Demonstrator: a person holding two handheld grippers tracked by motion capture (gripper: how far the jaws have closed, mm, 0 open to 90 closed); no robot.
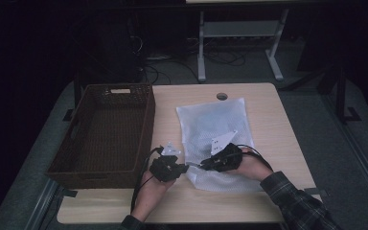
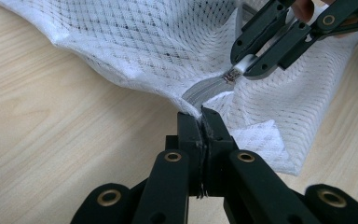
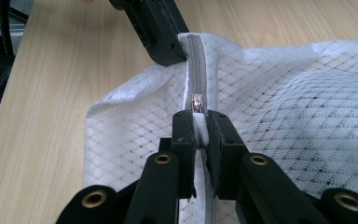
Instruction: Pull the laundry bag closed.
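Note:
A white mesh bag (image 1: 215,122) lies flat on the wooden table (image 1: 273,120), its grey zipper (image 3: 195,65) running along the near-left edge. My left gripper (image 2: 201,114) is shut on the bag's fabric at the zipper's end, near the corner. My right gripper (image 3: 199,122) is shut on the zipper's white pull tab (image 3: 199,133), a short way along the zipper from the left gripper (image 3: 168,51). In the high view the two grippers meet tip to tip at the bag's near-left corner, the left gripper (image 1: 184,167) beside the right gripper (image 1: 202,165). The bag's edge is lifted slightly between them.
A dark brown wicker basket (image 1: 148,124) stands on the left part of the table, close to my left hand. A round cable hole (image 1: 222,96) sits at the far edge. Cables trail from both grippers toward the near edge.

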